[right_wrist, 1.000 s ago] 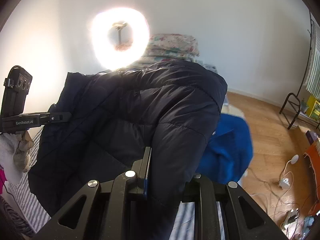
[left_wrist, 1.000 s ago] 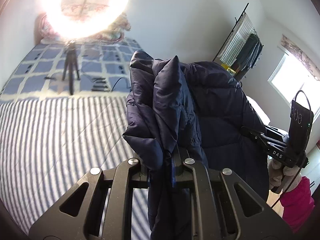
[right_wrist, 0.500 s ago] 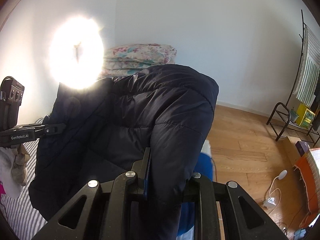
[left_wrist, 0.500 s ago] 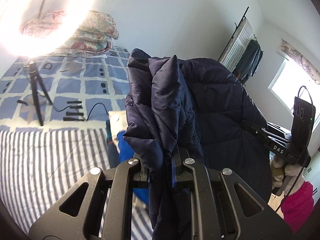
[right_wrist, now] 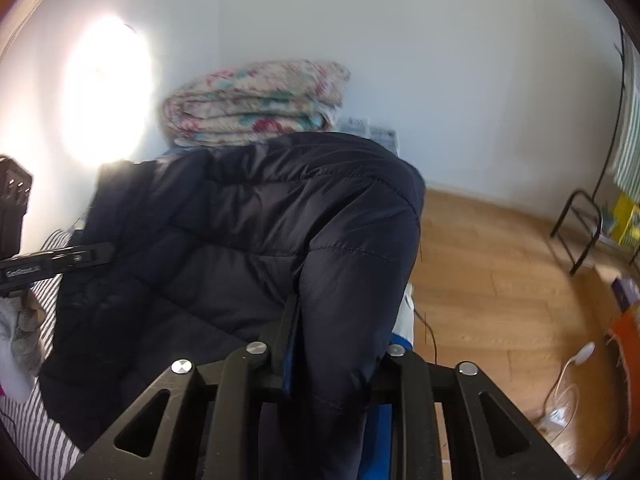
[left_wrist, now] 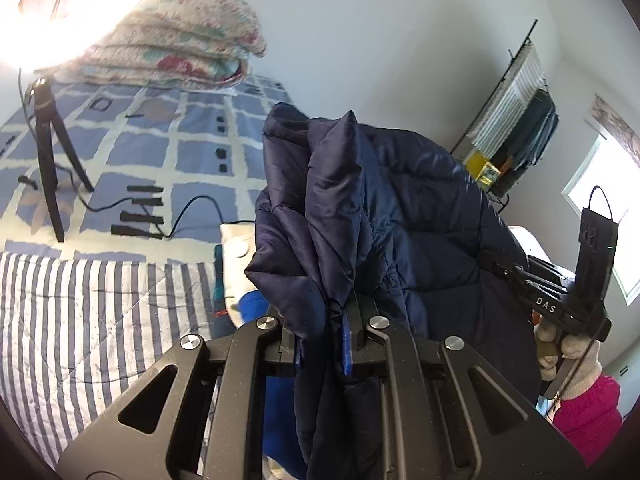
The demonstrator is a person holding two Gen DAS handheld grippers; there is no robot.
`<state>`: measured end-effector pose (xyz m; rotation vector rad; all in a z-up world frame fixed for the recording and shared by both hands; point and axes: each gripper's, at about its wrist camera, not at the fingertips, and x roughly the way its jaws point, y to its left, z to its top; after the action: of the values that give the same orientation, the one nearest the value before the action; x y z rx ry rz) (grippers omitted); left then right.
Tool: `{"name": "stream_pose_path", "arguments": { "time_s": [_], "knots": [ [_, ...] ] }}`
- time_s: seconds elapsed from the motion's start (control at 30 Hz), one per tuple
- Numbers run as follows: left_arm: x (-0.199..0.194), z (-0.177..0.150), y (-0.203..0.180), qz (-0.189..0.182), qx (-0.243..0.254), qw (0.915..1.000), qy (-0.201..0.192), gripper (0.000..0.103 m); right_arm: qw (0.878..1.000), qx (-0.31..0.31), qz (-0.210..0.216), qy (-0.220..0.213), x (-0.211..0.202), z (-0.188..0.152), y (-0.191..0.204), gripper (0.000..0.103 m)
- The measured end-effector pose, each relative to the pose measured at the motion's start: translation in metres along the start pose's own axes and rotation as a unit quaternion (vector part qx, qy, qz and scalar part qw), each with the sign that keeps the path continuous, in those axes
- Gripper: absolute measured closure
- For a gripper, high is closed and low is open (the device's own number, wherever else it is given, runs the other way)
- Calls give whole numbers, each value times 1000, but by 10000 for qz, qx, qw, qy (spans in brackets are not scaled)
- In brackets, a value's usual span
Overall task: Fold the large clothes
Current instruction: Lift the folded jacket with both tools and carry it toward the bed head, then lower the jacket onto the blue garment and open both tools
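We read "DAS" in white letters on the black body of the right tongs (left_wrist: 548,304), seen from the left wrist. On the left tongs (right_wrist: 52,262) we see a white label, too blurred to read.

Bright daylit room. Ring lamp (left_wrist: 36,12) blows out to white glare upper left in both views; window (left_wrist: 600,208) overexposed. Right wrist view motion-blurred; fisheye bends and darkens all edges.

jacket (left_wrist: 400,208): quilted cloth, slight sheen
gripper frames (left_wrist: 224,384): matt black plastic
floor (right_wrist: 500,280): smooth wood
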<state>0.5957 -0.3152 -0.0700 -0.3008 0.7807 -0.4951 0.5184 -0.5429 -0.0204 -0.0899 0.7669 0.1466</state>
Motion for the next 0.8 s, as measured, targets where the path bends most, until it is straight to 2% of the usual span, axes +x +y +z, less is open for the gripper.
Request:
{"name": "stream_pose_path", "arguments": {
  "time_s": [0.03,0.07,0.13,0.17,0.2,0.23,0.3,0.5,0.8],
  "knots": [
    [2,0,4,66,-27,10000,15,85,9999,75,-48,58,6,-2,-5,67],
    [4,-1,7,139,-55,9999,55,83,9998,133,-127,92,8,-4,-9,62],
    [6,-2,10,272,-96,9995,135,66,9990,259,-337,142,15,-4,-19,52],
    [5,-2,11,351,-87,9992,160,61,9982,301,-509,132,15,-5,-19,39],
    [4,-3,11,424,-67,9990,152,52,9972,309,-678,93,15,-4,-18,32],
    [1,-3,11,455,-43,9989,129,48,9950,294,-956,14,12,-3,-17,23],
    [-5,-4,11,469,9,9989,78,47,9931,304,-1125,-86,5,-1,-16,21],
    [-37,-11,2,442,284,9986,-31,47,9917,506,-1148,-296,-34,-2,-1,21],
    [-119,-31,-28,210,767,9963,-326,47,9890,539,-1252,-573,-103,-17,53,21]
  ]
}}
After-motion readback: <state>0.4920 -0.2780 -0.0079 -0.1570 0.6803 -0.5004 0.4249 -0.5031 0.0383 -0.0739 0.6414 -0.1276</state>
